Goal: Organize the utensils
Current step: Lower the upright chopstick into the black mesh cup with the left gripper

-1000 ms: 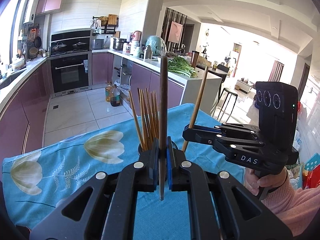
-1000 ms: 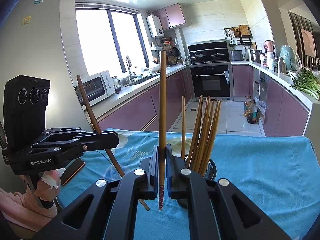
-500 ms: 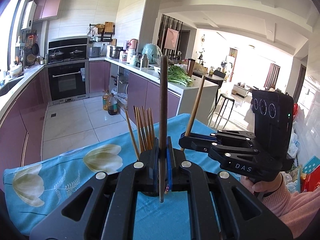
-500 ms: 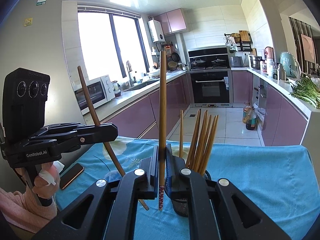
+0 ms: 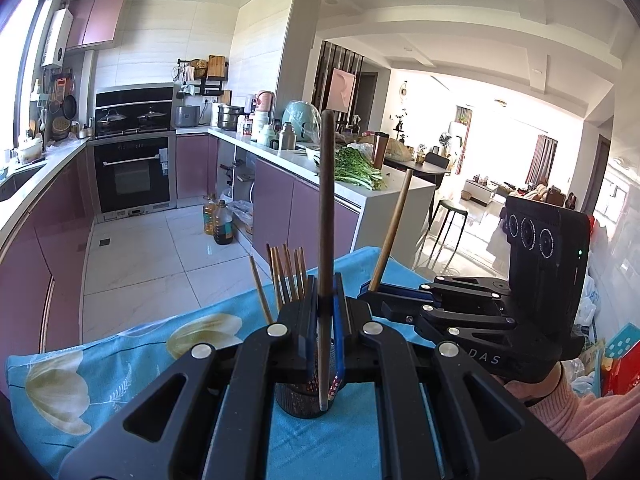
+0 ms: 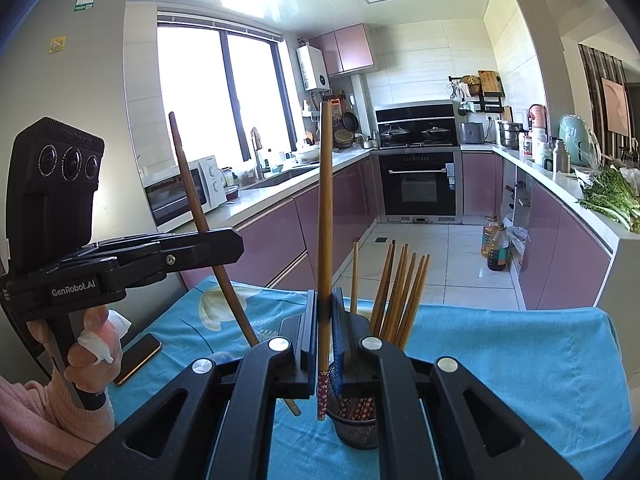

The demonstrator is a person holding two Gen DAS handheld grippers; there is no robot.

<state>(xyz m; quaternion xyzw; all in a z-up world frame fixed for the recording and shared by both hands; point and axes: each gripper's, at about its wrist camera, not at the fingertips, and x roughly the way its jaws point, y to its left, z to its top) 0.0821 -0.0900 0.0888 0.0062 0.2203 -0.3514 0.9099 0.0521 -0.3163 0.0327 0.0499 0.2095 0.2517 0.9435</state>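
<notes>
A black mesh holder with several wooden chopsticks stands on the blue tablecloth; it also shows in the left wrist view. My left gripper is shut on a dark chopstick, held upright with its lower tip over the holder's mouth. My right gripper is shut on a lighter chopstick with a red patterned end, its tip just left of the holder's rim. Each gripper shows in the other's view, the left gripper at left, the right gripper at right.
A phone lies on the cloth at the left edge. Behind the table are purple kitchen cabinets, an oven, oil bottles on the floor and greens on a counter.
Both grippers have risen and closed in over the holder with their chopsticks. The holder now sits directly under the jaws in both views.
</notes>
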